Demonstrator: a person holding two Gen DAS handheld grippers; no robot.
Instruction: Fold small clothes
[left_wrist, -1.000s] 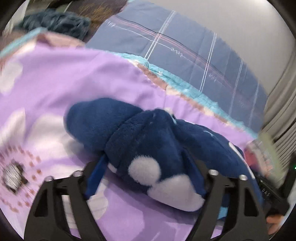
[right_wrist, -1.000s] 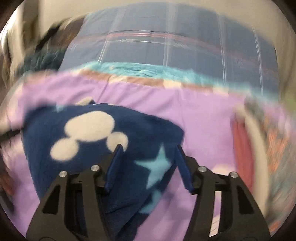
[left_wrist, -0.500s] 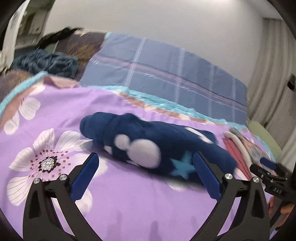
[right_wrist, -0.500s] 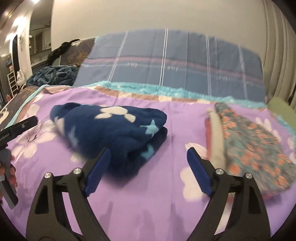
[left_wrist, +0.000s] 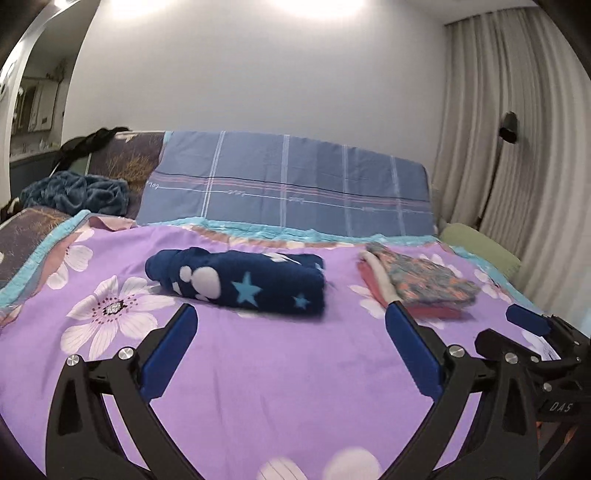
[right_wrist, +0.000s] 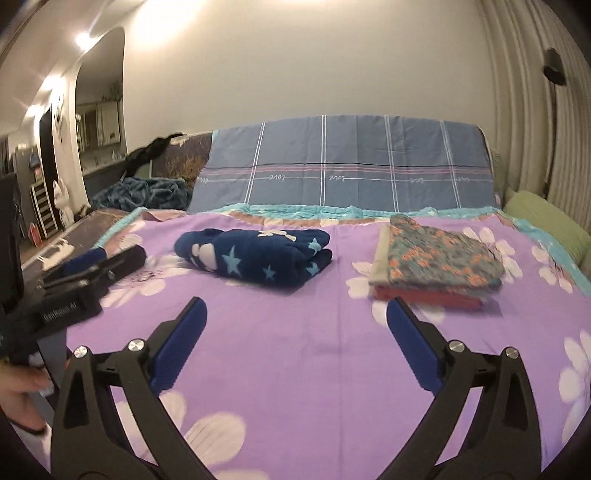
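Note:
A folded navy fleece garment (left_wrist: 240, 284) with white blobs and blue stars lies on the purple flowered bedspread (left_wrist: 295, 387); it also shows in the right wrist view (right_wrist: 258, 254). My left gripper (left_wrist: 291, 321) is open and empty, well back from the garment. My right gripper (right_wrist: 295, 314) is open and empty, also pulled back. The right gripper shows at the right edge of the left wrist view (left_wrist: 535, 325). The left gripper shows at the left of the right wrist view (right_wrist: 92, 266).
A folded stack with a floral garment on top (right_wrist: 439, 254) lies on the right of the bedspread, also seen in the left wrist view (left_wrist: 421, 284). A blue checked pillow (right_wrist: 343, 170) stands at the head. A dark blue blanket heap (left_wrist: 74, 192) lies far left. Curtains (left_wrist: 517, 147) hang on the right.
Both grippers have let go of the navy garment, opened wide and drawn back and up. The garment now lies folded on the bedspread.

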